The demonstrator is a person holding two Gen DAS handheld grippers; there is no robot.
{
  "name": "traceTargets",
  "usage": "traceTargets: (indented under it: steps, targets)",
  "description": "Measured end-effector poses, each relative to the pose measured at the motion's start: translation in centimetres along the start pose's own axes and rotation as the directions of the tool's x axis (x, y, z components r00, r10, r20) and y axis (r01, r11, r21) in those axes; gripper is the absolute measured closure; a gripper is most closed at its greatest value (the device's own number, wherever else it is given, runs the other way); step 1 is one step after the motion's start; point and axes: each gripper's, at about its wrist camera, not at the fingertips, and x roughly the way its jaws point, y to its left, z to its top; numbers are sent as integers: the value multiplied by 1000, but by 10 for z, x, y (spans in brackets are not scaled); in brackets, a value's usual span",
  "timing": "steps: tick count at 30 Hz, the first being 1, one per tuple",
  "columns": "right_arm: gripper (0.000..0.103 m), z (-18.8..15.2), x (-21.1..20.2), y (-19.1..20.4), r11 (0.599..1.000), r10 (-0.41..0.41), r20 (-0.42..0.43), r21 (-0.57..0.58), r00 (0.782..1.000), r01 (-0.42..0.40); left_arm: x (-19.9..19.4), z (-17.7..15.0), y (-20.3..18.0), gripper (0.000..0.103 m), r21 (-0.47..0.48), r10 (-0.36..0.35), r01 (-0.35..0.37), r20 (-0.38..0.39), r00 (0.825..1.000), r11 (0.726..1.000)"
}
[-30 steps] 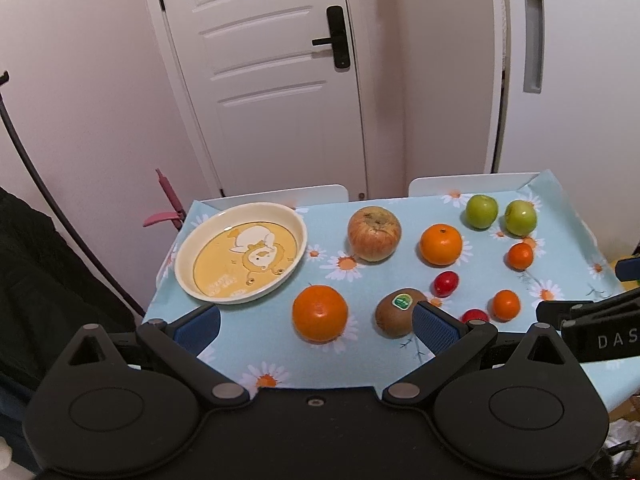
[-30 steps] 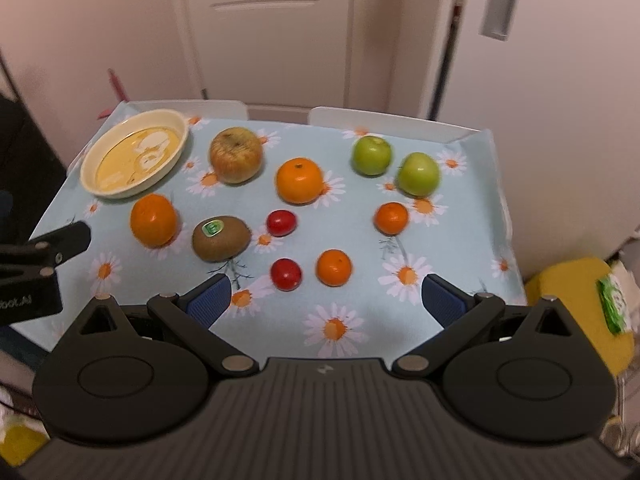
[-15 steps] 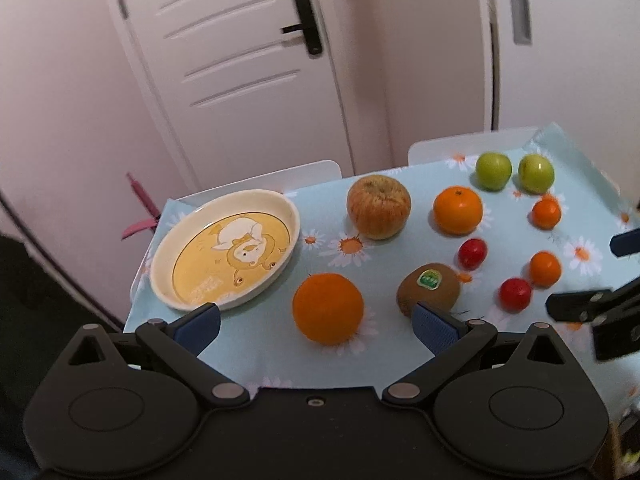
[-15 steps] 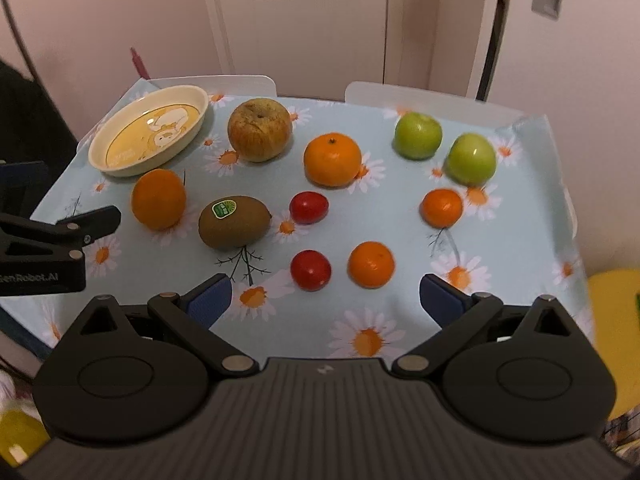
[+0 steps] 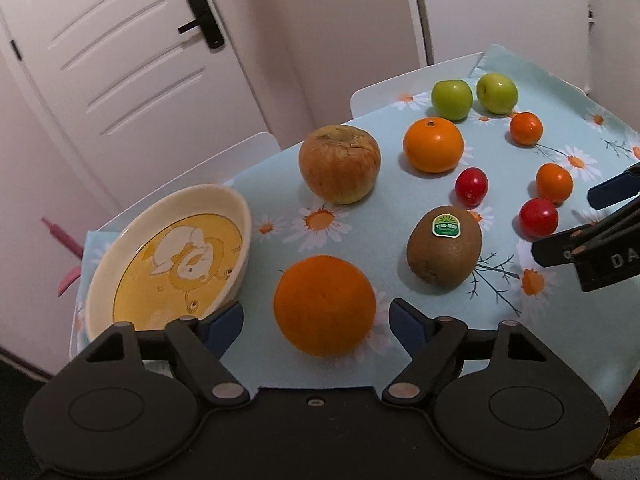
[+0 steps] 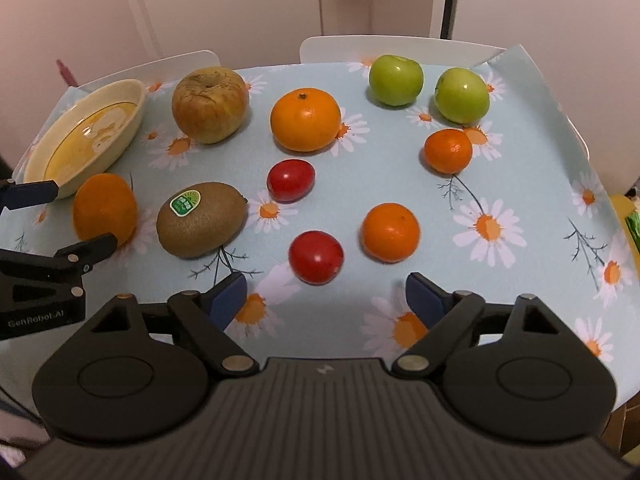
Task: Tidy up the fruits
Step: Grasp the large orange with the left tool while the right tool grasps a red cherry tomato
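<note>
My left gripper (image 5: 316,322) is open with a large orange (image 5: 325,305) between its fingertips, untouched; it also shows in the right wrist view (image 6: 105,209). A cream plate (image 5: 168,256) lies left of it. A kiwi (image 5: 444,246), a brownish apple (image 5: 340,164), a second orange (image 5: 433,144), two green apples (image 6: 396,79) (image 6: 462,95), two small mandarins (image 6: 448,150) (image 6: 391,232) and two red tomatoes (image 6: 291,180) (image 6: 316,257) lie on the daisy tablecloth (image 6: 520,184). My right gripper (image 6: 326,298) is open and empty, just short of the near tomato.
A white door (image 5: 132,60) and pale walls stand behind the table. Two white chair backs (image 6: 392,46) show at the far edge. The left gripper's fingers (image 6: 86,250) reach in at the left of the right wrist view. A yellow object (image 6: 628,224) lies off the right edge.
Both grippers have moved forward and lower toward the table. The large orange now lies between my left fingertips, and the near tomato is closer to my right gripper. Both stay open.
</note>
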Motion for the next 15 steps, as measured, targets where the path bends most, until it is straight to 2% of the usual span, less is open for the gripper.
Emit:
traceTargets:
  steps: [5, 7, 9, 15]
  targets:
    - [12, 0, 7, 10, 999, -28, 0, 31, 1000, 28, 8, -1, 4, 24, 52, -20, 19, 19, 1000, 998]
    - [16, 0, 10, 12, 998, -39, 1, 39, 999, 39, 11, 0, 6, 32, 50, -62, 61, 9, 998, 997]
    - [18, 0, 12, 12, 998, -48, 0, 50, 999, 47, 15, 0, 7, 34, 43, -83, 84, -6, 997, 996]
    - [26, 0, 15, 12, 997, -59, 7, 59, 998, 59, 17, -1, 5, 35, 61, -89, 89, 0, 996, 994]
